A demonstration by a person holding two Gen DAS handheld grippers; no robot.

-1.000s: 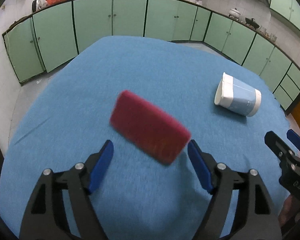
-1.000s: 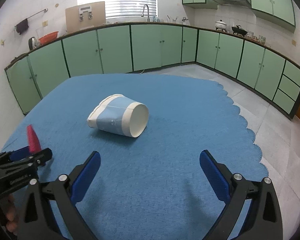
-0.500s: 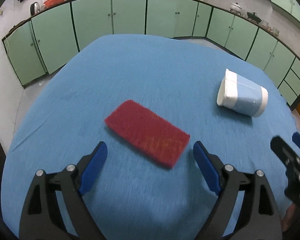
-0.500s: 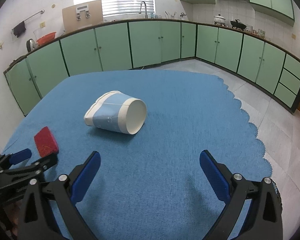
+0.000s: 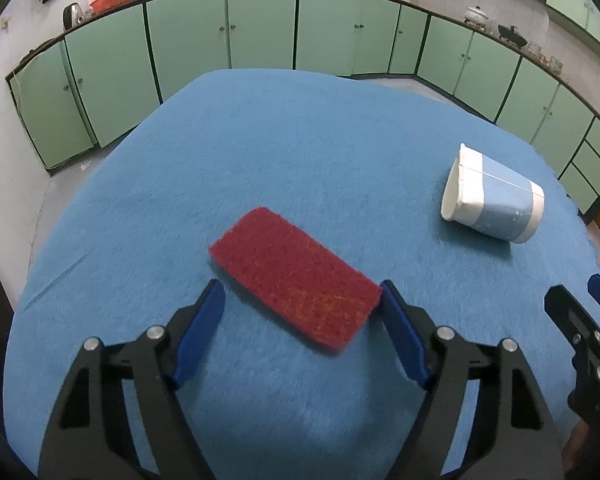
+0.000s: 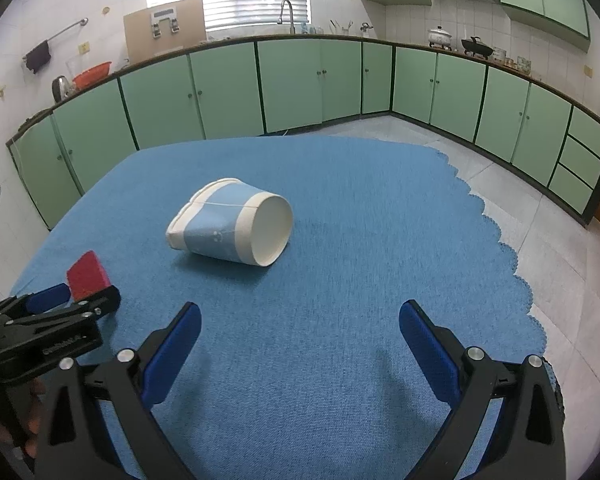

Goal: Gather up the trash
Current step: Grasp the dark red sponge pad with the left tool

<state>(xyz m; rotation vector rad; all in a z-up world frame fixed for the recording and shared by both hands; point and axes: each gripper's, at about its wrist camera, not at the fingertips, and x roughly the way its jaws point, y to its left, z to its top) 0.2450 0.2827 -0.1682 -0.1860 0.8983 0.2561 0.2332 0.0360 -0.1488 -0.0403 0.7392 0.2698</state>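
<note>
Left wrist view: the red scouring pad [image 5: 296, 280], tilted up a second ago, now lies flat at frame centre between the left gripper [image 5: 302, 298]'s parted, just-narrowing jaws, its corner at the right pad; the right gripper [image 6: 300, 322] gapes empty.

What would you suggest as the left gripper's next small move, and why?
Probably close on the red pad. It lies flat on the blue cloth between the left gripper's open jaws, which have just been closing; only the right fingertip is at its edge.
</note>
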